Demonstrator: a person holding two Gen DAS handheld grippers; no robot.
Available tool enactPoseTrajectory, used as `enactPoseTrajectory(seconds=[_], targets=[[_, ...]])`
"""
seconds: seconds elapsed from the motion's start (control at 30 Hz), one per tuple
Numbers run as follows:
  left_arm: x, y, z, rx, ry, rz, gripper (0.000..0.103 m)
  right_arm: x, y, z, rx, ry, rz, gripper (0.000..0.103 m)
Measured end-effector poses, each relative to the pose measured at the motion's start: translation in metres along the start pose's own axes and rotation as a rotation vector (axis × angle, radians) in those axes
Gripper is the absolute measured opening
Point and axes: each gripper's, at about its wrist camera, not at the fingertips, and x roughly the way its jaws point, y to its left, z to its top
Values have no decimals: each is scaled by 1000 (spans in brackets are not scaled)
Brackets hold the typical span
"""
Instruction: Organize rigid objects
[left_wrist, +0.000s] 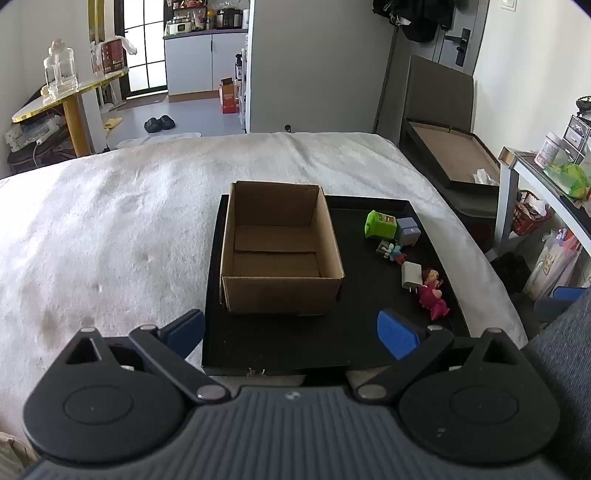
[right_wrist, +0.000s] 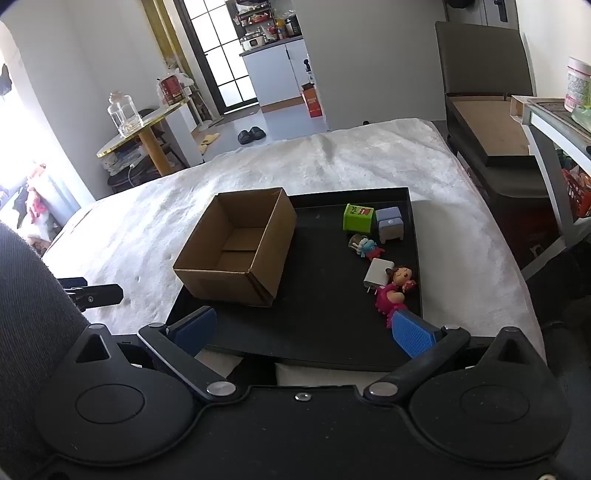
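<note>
An open, empty cardboard box (left_wrist: 280, 247) (right_wrist: 236, 247) stands on the left part of a black tray (left_wrist: 280, 343) (right_wrist: 317, 325). To its right on the tray lie a green cube (left_wrist: 380, 223) (right_wrist: 357, 218), a lavender block (left_wrist: 408, 230) (right_wrist: 390, 223), a small blue-red figure (left_wrist: 392, 252) (right_wrist: 366, 248), a white charger (left_wrist: 412, 275) (right_wrist: 378, 275) and a pink doll (left_wrist: 433, 293) (right_wrist: 393, 291). My left gripper (left_wrist: 291, 332) is open and empty at the tray's near edge. My right gripper (right_wrist: 304, 330) is open and empty, its right finger just in front of the doll.
The tray rests on a white fluffy bedspread (left_wrist: 129, 206) (right_wrist: 351, 158). A dark bench (left_wrist: 454, 162) and a side shelf (left_wrist: 546, 173) stand at the right. A round yellow table (left_wrist: 62, 96) with glass jars stands at the far left.
</note>
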Motion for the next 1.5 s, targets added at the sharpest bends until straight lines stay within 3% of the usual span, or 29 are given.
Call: enactPoseTrajectory(seconds=[0.57,1.07,1.5], targets=[[-3,2,0,-2,-4,-5,99,-2,-12,2,0,-5,-13,103],[0,2,0,-8,-3,-10,99,-9,6,3,-60,-23,-74,103],[2,2,-1,-28,-5,-21,99,-8,9,1,-58,-22,-74,103]])
